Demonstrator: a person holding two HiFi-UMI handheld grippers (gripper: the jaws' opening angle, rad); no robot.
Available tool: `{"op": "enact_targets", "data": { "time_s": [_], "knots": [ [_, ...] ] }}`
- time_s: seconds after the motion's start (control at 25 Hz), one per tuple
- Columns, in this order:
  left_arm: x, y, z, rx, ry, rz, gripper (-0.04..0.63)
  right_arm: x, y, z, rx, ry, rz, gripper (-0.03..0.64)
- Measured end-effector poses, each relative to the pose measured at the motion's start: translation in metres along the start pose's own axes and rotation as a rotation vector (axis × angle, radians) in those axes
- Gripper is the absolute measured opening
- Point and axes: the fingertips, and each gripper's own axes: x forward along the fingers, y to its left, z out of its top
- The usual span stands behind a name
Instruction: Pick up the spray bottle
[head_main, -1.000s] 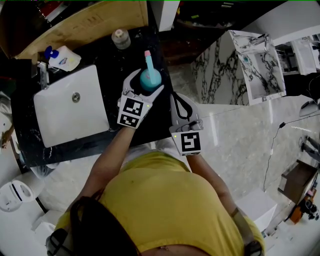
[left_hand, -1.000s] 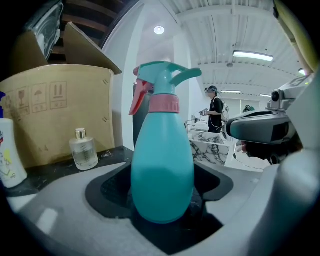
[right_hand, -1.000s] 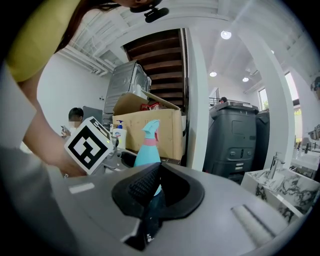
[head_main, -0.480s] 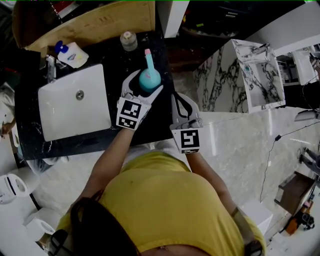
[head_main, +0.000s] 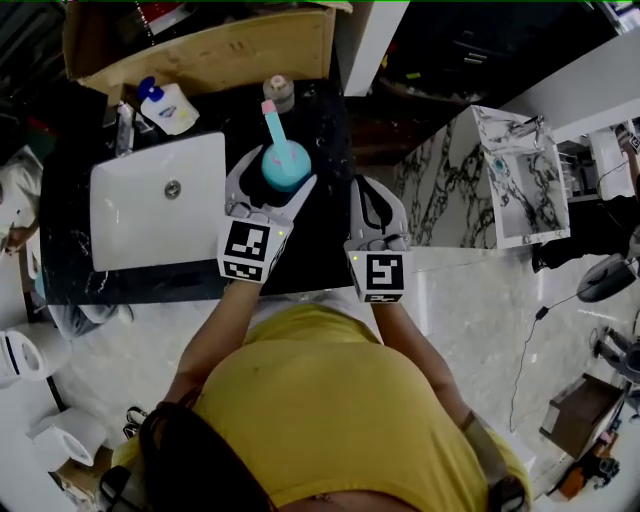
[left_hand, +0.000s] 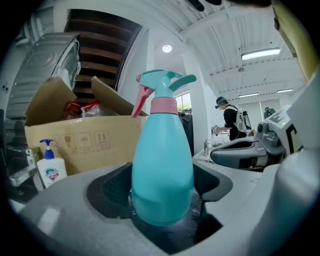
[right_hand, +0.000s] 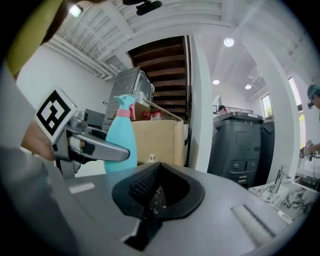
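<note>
The spray bottle (head_main: 284, 165) is turquoise with a pink collar and trigger. It stands upright between the jaws of my left gripper (head_main: 274, 172), which is shut on its body, above the black counter (head_main: 318, 250). In the left gripper view the spray bottle (left_hand: 162, 165) fills the middle, with both pads against its lower sides. My right gripper (head_main: 372, 198) hovers just to the right of it, shut and with nothing in it. In the right gripper view the spray bottle (right_hand: 120, 137) and one left finger (right_hand: 95, 145) show at the left.
A white sink basin (head_main: 130, 215) is set in the counter at the left. Behind it are a pump soap bottle (head_main: 168, 108), a small jar (head_main: 279, 92) and an open cardboard box (head_main: 220, 55). A marble-patterned block (head_main: 520, 170) stands at the right. A person (left_hand: 230, 117) stands far off.
My left gripper has risen with the spray bottle held in it, and the bottle now looks larger and closer in the head view. The right gripper has shifted slightly upward.
</note>
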Motion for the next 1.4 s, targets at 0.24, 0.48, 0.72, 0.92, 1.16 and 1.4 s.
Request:
{"op": "enact_targets", "data": {
  "time_s": [0.24,0.48,0.72,0.92,1.16,1.4],
  "knots": [
    [-0.034,0.02,0.03,0.007,-0.053,0.103,0.374,0.0,-0.005,0.032,-0.017,-0.058,-0.019,0.002],
    [-0.061,0.034,0.048,-0.018,-0.085,0.161,0.376,0.0,-0.003,0.063,-0.034,-0.111,-0.014,0.002],
    [-0.078,0.048,0.06,-0.022,-0.105,0.205,0.376,0.005,0.005,0.077,-0.045,-0.106,0.003,0.002],
    [-0.086,0.056,0.065,-0.027,-0.114,0.219,0.376,0.01,0.016,0.091,-0.028,-0.142,0.037,0.002],
    [-0.089,0.056,0.064,-0.027,-0.113,0.216,0.377,0.011,0.021,0.089,-0.031,-0.141,0.058,0.0],
    [-0.088,0.056,0.061,-0.031,-0.105,0.21,0.377,0.012,0.024,0.084,-0.025,-0.114,0.066,0.0]
  ]
}}
